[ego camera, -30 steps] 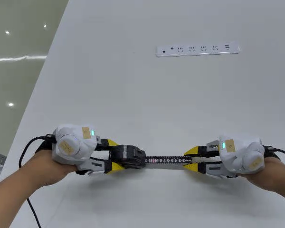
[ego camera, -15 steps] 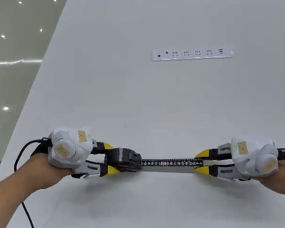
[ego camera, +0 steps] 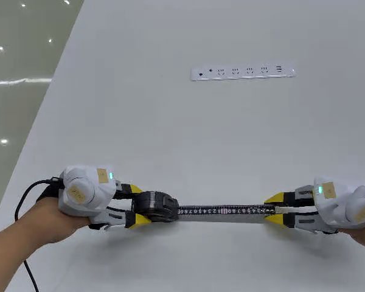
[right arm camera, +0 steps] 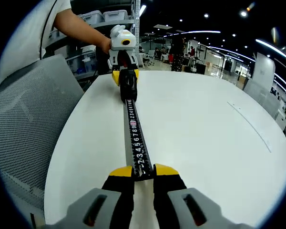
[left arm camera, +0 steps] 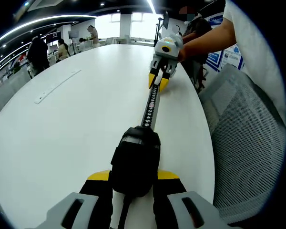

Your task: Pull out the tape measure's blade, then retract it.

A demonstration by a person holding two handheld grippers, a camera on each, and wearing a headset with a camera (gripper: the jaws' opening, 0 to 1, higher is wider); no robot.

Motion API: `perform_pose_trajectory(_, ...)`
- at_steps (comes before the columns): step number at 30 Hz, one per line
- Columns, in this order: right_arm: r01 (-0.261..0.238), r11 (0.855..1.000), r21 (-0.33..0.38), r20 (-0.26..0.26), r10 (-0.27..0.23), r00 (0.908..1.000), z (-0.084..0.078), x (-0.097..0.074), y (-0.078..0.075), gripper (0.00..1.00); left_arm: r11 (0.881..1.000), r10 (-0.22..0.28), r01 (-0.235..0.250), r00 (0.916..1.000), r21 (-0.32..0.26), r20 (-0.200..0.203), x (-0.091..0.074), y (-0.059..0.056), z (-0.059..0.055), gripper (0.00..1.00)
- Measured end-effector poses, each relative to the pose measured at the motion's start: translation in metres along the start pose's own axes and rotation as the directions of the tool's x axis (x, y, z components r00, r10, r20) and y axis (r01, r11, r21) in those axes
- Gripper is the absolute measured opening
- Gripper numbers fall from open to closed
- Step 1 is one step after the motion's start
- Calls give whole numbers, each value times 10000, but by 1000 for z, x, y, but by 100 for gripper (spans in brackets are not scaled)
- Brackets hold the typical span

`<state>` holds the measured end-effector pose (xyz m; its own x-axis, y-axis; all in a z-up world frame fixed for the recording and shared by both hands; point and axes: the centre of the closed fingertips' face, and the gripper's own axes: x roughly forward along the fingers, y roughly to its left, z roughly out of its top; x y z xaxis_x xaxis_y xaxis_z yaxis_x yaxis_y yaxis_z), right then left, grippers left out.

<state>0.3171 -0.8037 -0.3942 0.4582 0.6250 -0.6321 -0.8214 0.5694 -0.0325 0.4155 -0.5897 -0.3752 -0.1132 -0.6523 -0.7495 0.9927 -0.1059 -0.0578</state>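
My left gripper (ego camera: 134, 211) (left arm camera: 133, 175) is shut on the black tape measure case (ego camera: 157, 204) (left arm camera: 135, 159) near the table's front left. The dark blade (ego camera: 222, 211) (left arm camera: 150, 106) (right arm camera: 134, 140) with white numbers runs out of the case, just above the white table, to my right gripper (ego camera: 275, 207) (right arm camera: 143, 172), which is shut on the blade's end at the front right. Through the right gripper view, the case (right arm camera: 128, 84) sits far off in the left gripper's yellow-tipped jaws.
A white power strip (ego camera: 243, 73) (left arm camera: 57, 86) lies flat toward the table's far side. The white table (ego camera: 182, 140) is bare between it and the grippers. A grey mesh chair (right arm camera: 24, 129) (left arm camera: 248, 143) stands behind the near edge. People stand in the background.
My right gripper has moved right with the blade's end, and more blade now shows between the grippers. The left gripper and case have held roughly in place.
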Motion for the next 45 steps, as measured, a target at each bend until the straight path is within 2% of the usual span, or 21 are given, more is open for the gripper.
perform_pose_trajectory(3, 20, 10000, 34, -104, -20, 9999, -7, -6, -2, 12, 10000, -18, 18, 10000, 15, 2, 0, 0, 0, 29)
perform_pose_trajectory(18, 340, 9987, 382, -358, -326, 9988, -22, -29, -6, 12, 10000, 4, -4, 10000, -3, -13, 1, 0, 1, 29)
perform_pose_trajectory(45, 29, 9949, 1006, -426, 14, 9991, -25, -23, 0, 14, 9999, 132, -132, 9998, 14, -119, 3, -1, 3, 30)
